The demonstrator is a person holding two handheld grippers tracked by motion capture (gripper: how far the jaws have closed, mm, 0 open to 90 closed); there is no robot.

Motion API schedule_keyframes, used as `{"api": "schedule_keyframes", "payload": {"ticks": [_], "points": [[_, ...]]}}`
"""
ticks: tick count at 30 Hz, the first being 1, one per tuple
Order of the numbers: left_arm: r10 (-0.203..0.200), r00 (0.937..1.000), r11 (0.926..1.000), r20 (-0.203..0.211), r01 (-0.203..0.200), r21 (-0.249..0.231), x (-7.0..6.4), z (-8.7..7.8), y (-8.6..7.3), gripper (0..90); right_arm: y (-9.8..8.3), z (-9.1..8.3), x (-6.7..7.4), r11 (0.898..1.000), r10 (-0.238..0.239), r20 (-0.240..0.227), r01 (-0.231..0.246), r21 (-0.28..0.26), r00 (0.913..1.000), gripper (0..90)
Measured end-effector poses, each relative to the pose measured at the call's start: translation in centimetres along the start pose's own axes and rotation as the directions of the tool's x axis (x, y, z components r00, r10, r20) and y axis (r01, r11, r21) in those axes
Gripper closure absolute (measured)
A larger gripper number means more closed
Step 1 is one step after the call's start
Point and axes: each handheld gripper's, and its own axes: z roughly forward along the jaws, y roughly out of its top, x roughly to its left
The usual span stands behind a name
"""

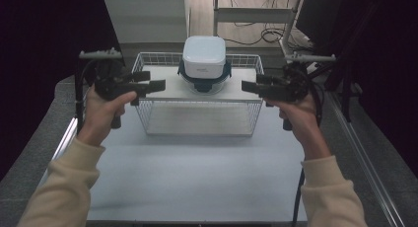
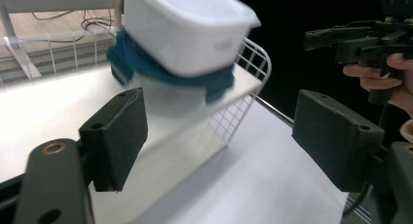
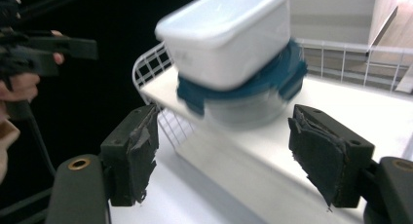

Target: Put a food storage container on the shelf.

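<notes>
A white tub (image 1: 204, 53) sits upside down on a clear container with a blue clip-on lid (image 1: 203, 78). The stack stands on a white board (image 1: 170, 89) laid across a wire basket (image 1: 148, 116). My left gripper (image 1: 158, 85) hangs open just left of the board, its jaws pointing toward the stack. My right gripper (image 1: 248, 87) hangs open at the right end, facing it. In the left gripper view the white tub (image 2: 185, 29) lies beyond the open left gripper (image 2: 226, 131), with nothing between the pads. The right gripper view shows the same tub (image 3: 229, 39) past the open right gripper (image 3: 229, 151).
The basket stands at the back of a white table (image 1: 197, 177), with bare tabletop in front of it. Dark curtains close both sides. A metal frame and cables (image 1: 268, 34) lie behind. A rail (image 1: 360, 153) runs along the table's right edge.
</notes>
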Motion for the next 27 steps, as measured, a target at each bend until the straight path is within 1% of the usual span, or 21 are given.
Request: {"api": "schedule_keyframes", "payload": {"ticks": [3, 5, 6, 7, 9, 10, 11, 12, 14, 16, 17, 18, 19, 20, 21, 22, 23, 25, 27], "points": [[0.018, 0.9995, 0.9998, -0.027, -0.018, -0.001, -0.7, -1.0, -2.8, 19.5, -2.2, -0.8, 0.7, 0.999, -0.035, 0.017, 0.035, 0.004, 0.9992, 25.2], [0.049, 0.9967, 0.9988, -0.064, -0.048, 0.01, -1.2, -1.3, -4.8, 19.1, -3.9, -1.5, 1.1, 0.998, -0.056, 0.03, 0.056, 0.008, 0.998, 24.4], [0.061, 0.9951, 0.9981, -0.078, -0.06, 0.014, -1.4, -1.4, -5.9, 18.9, -4.7, -1.9, 1.2, 0.998, -0.059, 0.03, 0.058, 0.007, 0.9978, 23.9], [0.065, 0.9943, 0.9978, -0.084, -0.064, 0.018, -1.5, -1.5, -7.0, 18.9, -5.7, -2.2, 1.3, 0.998, -0.059, 0.029, 0.059, 0.007, 0.9978, 23.6], [0.046, 0.9956, 0.9989, -0.082, -0.045, 0.015, -1.5, -1.5, -9.1, 19.1, -7.6, -2.7, 1.4, 0.998, -0.056, 0.026, 0.056, 0.011, 0.9981, 22.9], [0.036, 0.9965, 0.9991, -0.076, -0.034, 0.026, -1.4, -1.4, -10.2, 19.1, -8.6, -2.9, 1.4, 0.998, -0.054, 0.03, 0.054, 0.011, 0.9981, 22.9], [0.024, 0.9966, 0.999, -0.078, -0.021, 0.039, -1.2, -1.3, -11.5, 19.0, -9.6, -3.0, 1.4, 0.999, -0.049, 0.031, 0.049, 0.017, 0.9983, 22.5], [0.013, 0.9962, 0.999, -0.087, -0.009, 0.044, -1.1, -1.2, -12.3, 18.9, -10.9, -3.1, 1.4, 0.998, -0.051, 0.041, 0.049, 0.038, 0.9979, 22.1], [-0.011, 0.994, 0.9984, -0.109, 0.017, 0.054, -0.9, -1.0, -14.2, 19.0, -12.7, -3.0, 1.5, 0.997, -0.056, 0.064, 0.052, 0.061, 0.9964, 21.7], [-0.039, 0.9938, 0.9956, -0.104, 0.047, 0.081, -0.5, -0.7, -16.1, 18.8, -14.9, -2.8, 1.5, 0.994, -0.06, 0.075, 0.052, 0.095, 0.9954, 21.6], [-0.055, 0.9926, 0.9939, -0.108, 0.065, 0.089, -0.4, -0.6, -16.8, 18.8, -15.8, -2.6, 1.5, 0.993, -0.057, 0.076, 0.048, 0.109, 0.9955, 21.6], [-0.062, 0.9917, 0.9929, -0.112, 0.073, 0.094, -0.3, -0.5, -17.3, 18.7, -16.6, -2.5, 1.5, 0.991, -0.052, 0.076, 0.042, 0.124, 0.9958, 21.6], [-0.075, 0.9902, 0.9911, -0.118, 0.088, 0.101, 0.0, -0.4, -18.1, 18.7, -17.2, -2.4, 1.5, 0.99, -0.052, 0.077, 0.041, 0.135, 0.9957, 21.6], [-0.084, 0.9893, 0.9896, -0.119, 0.097, 0.106, 0.1, -0.3, -18.5, 18.7, -18.1, -2.1, 1.4, 0.987, -0.047, 0.081, 0.034, 0.154, 0.9956, 21.6], [-0.092, 0.9879, 0.9866, -0.124, 0.108, 0.123, 0.2, -0.2, -19.0, 18.7, -18.6, -1.9, 1.4, 0.986, -0.046, 0.084, 0.031, 0.165, 0.9954, 21.6], [-0.09, 0.9872, 0.9858, -0.132, 0.107, 0.13, 0.2, -0.1, -19.3, 18.6, -19.2, -1.7, 1.3, 0.981, -0.048, 0.085, 0.032, 0.189, 0.9952, 21.6], [-0.087, 0.986, 0.9851, -0.142, 0.106, 0.136, 0.2, 0.1, -19.6, 18.6, -19.5, -1.5, 1.2, 0.98, -0.05, 0.089, 0.032, 0.197, 0.9948, 21.6], [-0.08, 0.9862, 0.9823, -0.145, 0.102, 0.157, 0.3, 0.5, -20.0, 18.7, -19.9, -1.2, 1.0, 0.978, -0.048, 0.092, 0.028, 0.206, 0.9946, 21.6], [-0.071, 0.9859, 0.9812, -0.151, 0.097, 0.167, 0.2, 0.7, -20.2, 18.6, -19.9, -1.1, 1.0, 0.978, -0.056, 0.099, 0.034, 0.206, 0.9935, 21.4]]}}
